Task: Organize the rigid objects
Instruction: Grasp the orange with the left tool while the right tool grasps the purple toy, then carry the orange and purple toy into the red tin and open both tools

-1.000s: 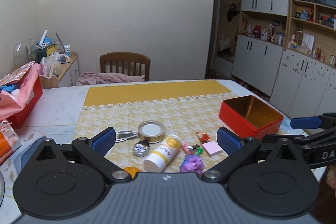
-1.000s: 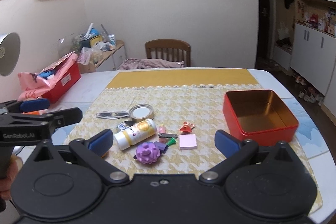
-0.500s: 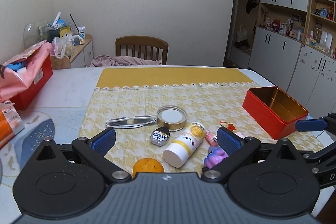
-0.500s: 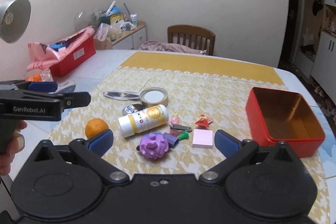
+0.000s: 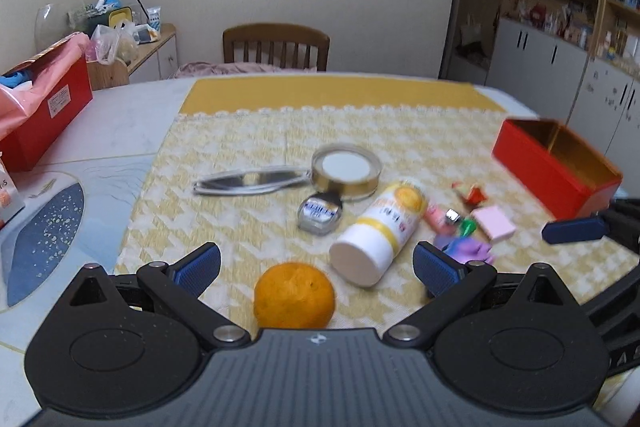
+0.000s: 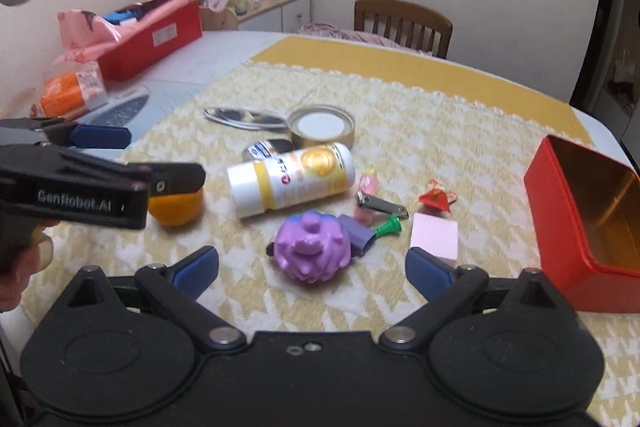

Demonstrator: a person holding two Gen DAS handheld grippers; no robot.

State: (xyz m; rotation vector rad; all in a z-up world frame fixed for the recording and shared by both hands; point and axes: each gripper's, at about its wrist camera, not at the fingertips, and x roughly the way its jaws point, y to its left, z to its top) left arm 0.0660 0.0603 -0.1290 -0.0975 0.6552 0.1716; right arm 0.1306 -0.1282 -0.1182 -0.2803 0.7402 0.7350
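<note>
Both the left gripper [image 5: 316, 263] and right gripper [image 6: 312, 265] hover wide open and empty, the left framing a round orange fruit [image 5: 294, 295] lying on the yellow houndstooth cloth [image 5: 240, 131], well apart from the open red metal tin [image 6: 580, 219].

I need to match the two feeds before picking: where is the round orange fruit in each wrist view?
Left wrist: round orange fruit at bottom centre, between the open fingers of the left claw.
Right wrist: at left, partly hidden behind the left claw.
Shared landmark: the lying white-and-yellow bottle beside the fruit.
</note>
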